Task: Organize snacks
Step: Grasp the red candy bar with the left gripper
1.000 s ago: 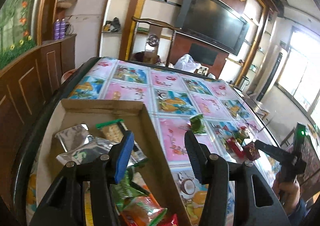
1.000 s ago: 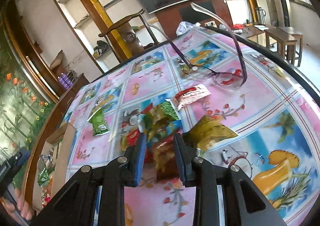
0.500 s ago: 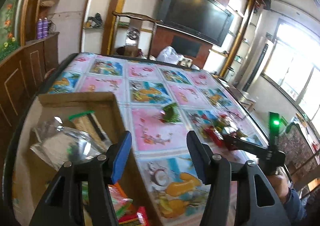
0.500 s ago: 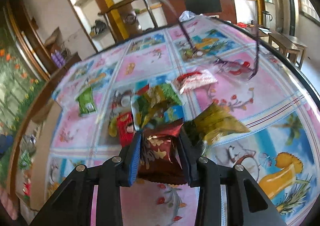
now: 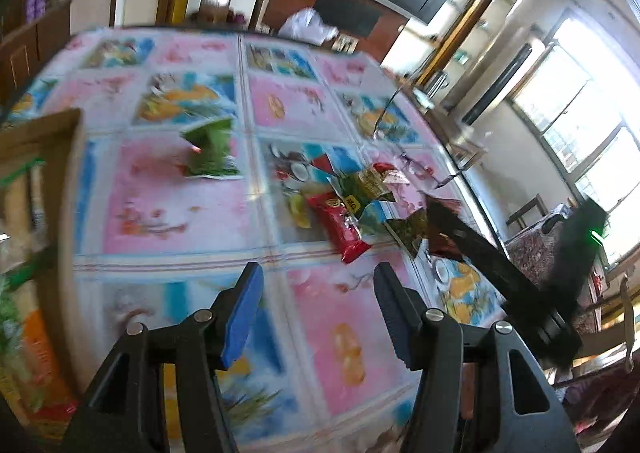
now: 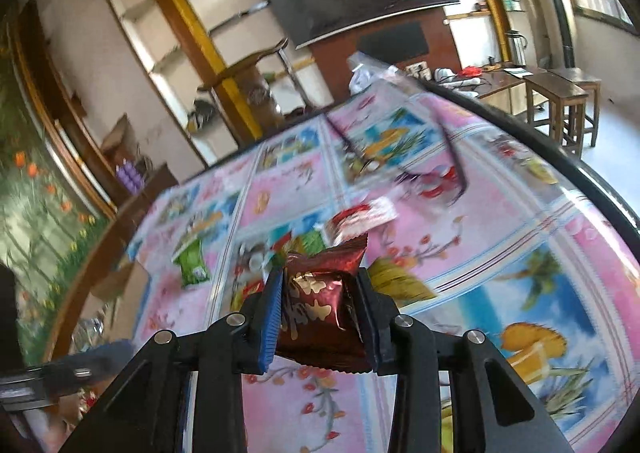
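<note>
The right gripper point(image 6: 318, 305) is clamped on a dark red foil packet point(image 6: 320, 293), its pads pressing both sides, and the packet hangs clear of the flowered tablecloth point(image 6: 500, 237). The left gripper point(image 5: 316, 305) stands about half open with nothing between its fingers, hovering over the table and pointing toward the loose pile.

At the left edge of the left wrist view sits the cardboard box point(image 5: 60, 125), with several packets inside it, though blur makes it hard to say how many or what kind.

A good share of the sorting looks unfinished. On the cloth lie a green packet point(image 5: 210, 149) off by itself, a long red packet point(image 5: 342, 227), a dark green packet point(image 5: 366, 189) overlapping it, a small red and white packet point(image 6: 362, 217) and a yellow-green packet point(image 6: 396, 281) just beside the right gripper. A pair of glasses point(image 6: 432, 173) rests farther back on the table.

The red foil packet most likely goes to the box next, and then the pieces left on the cloth need collecting one at a time.
</note>
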`<state>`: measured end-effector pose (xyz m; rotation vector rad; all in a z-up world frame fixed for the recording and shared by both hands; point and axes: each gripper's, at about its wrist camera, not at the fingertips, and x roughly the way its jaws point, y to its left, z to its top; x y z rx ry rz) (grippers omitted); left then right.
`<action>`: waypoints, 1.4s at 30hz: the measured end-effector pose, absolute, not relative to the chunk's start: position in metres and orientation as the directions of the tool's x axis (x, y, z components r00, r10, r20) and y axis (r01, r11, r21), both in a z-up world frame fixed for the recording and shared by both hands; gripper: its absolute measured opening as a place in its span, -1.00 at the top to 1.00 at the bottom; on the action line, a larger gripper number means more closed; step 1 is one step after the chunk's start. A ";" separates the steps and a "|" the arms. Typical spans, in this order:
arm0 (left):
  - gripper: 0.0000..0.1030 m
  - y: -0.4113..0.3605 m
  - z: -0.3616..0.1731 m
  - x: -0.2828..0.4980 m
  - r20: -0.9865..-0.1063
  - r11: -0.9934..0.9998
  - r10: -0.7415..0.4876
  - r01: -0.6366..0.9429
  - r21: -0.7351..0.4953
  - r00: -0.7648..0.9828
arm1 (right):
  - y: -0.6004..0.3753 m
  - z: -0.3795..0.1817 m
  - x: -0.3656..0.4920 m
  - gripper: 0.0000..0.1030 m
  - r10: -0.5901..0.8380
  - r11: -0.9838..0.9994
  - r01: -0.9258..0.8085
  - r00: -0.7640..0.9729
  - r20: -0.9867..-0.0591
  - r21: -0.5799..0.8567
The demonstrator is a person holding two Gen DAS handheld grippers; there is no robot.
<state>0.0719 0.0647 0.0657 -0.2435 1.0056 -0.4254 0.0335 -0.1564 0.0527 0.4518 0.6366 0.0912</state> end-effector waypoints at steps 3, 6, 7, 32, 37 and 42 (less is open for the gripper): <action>-0.08 0.044 0.055 0.096 -0.790 0.904 -0.427 0.194 -0.380 0.441 | -0.166 0.056 0.032 0.29 0.206 0.890 0.073 0.816 -0.540 0.449; 0.04 0.023 0.047 0.115 -0.814 0.924 -0.382 0.171 -0.342 0.437 | -0.169 0.058 0.030 0.29 0.213 0.882 0.071 0.822 -0.528 0.466; 0.05 0.016 0.043 0.120 -0.825 0.931 -0.365 0.164 -0.326 0.432 | -0.170 0.059 0.029 0.29 0.212 0.882 0.070 0.825 -0.524 0.466; 0.65 0.058 0.017 0.058 -0.803 0.966 -0.218 0.240 -0.097 0.555 | -0.121 0.057 0.031 0.29 0.296 0.924 -0.086 0.778 -0.554 0.373; 0.65 0.062 0.022 0.059 -0.784 0.961 -0.244 0.252 -0.116 0.571 | -0.117 0.059 0.030 0.29 0.276 0.935 -0.089 0.787 -0.551 0.342; 0.65 0.063 0.041 0.048 -0.719 0.970 -0.214 0.233 -0.075 0.661 | -0.110 0.057 0.032 0.29 0.279 0.941 -0.105 0.778 -0.563 0.322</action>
